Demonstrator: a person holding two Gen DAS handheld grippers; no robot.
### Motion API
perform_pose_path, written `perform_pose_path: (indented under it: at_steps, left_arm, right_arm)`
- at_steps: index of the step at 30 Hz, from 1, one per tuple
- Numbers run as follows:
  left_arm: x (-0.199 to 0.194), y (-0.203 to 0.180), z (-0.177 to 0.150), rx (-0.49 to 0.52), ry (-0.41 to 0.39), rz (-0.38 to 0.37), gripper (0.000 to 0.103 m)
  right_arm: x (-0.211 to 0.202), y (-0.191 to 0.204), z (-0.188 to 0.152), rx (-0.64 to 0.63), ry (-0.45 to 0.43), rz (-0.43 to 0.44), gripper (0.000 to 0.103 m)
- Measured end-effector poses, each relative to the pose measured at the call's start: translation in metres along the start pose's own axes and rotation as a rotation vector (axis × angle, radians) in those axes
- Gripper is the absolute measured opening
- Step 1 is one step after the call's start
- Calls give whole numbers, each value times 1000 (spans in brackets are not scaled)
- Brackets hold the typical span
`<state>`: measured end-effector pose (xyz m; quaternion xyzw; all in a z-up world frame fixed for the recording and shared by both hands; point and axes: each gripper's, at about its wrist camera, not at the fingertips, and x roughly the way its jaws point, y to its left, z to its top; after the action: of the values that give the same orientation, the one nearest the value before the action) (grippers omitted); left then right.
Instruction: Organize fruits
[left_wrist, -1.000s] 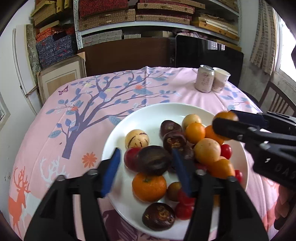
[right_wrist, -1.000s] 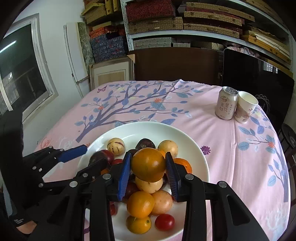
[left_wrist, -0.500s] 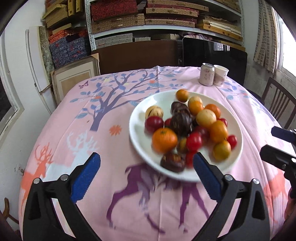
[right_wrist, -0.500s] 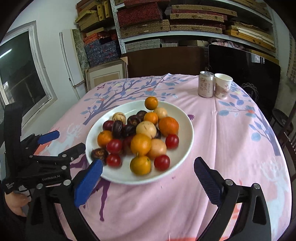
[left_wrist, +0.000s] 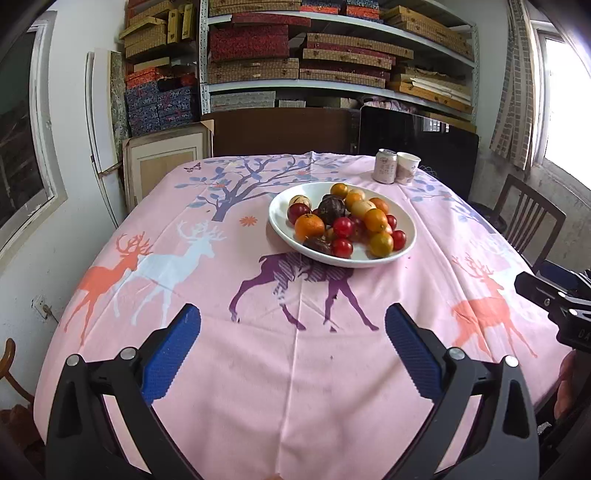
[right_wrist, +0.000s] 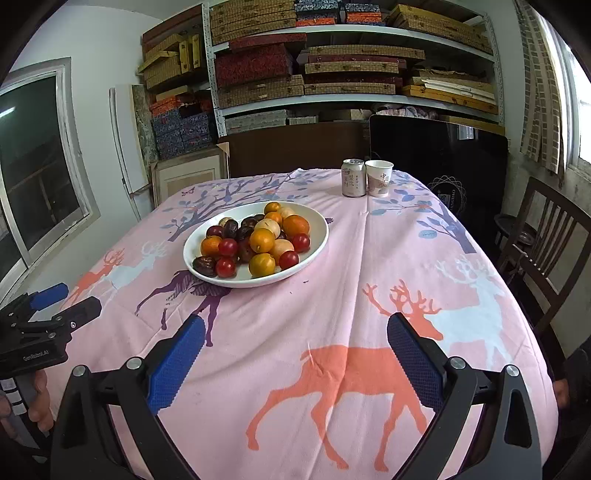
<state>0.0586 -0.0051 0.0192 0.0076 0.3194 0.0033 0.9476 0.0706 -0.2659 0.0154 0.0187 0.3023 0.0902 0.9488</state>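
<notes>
A white plate (left_wrist: 404, 236) (right_wrist: 317, 240) stands on the pink deer-print tablecloth, piled with several fruits: oranges such as the orange (left_wrist: 308, 226) (right_wrist: 296, 225), red cherry tomatoes (left_wrist: 342, 226) (right_wrist: 289, 259), dark passion fruits (left_wrist: 331, 209) (right_wrist: 204, 266) and pale yellow fruits. My left gripper (left_wrist: 293, 330) hangs wide open over the near cloth, well short of the plate, with nothing between its blue pads. My right gripper (right_wrist: 295, 341) is likewise wide open and empty near the table's front edge. Each gripper shows at the side of the other's view: the right gripper's fingers (left_wrist: 543, 291), the left gripper's fingers (right_wrist: 51, 299).
A drink can (left_wrist: 385, 166) (right_wrist: 353, 178) and a paper cup (left_wrist: 407, 168) (right_wrist: 379, 178) stand at the far right of the table. A wooden chair (right_wrist: 546, 236) is to the right, shelves of boxes behind. A hand (right_wrist: 37, 402) grips the left tool's handle.
Both grippers pulled back from the plate toward the table's front edge and opened wide. The right gripper let go of the orange it held; the left left the dark fruit on the plate.
</notes>
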Motion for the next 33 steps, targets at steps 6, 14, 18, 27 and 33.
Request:
perform_pose_path:
  at_steps: [6,14,18,27,33]
  left_arm:
    - [-30,-4,-13,6,-23,30,98]
    - [-45,-6,-13,13,-42,53,98]
    - [-44,-8,-14,19,-33,56,98]
    - [-41,-14,-15,37,-40,46,98]
    - [-39,-13,-14,37,-39,68,98]
  right_arm:
    - [-26,-3,-10,4,-21,-27,100]
    - [-42,-4,-20,-11,-40,-47,100]
    - [-38,-6,-22,-4,-28,-48,100]
    - [-37,-7,-24,4,-28,-46,100]
    - [-36,-12,-25,27,-25,-48,100]
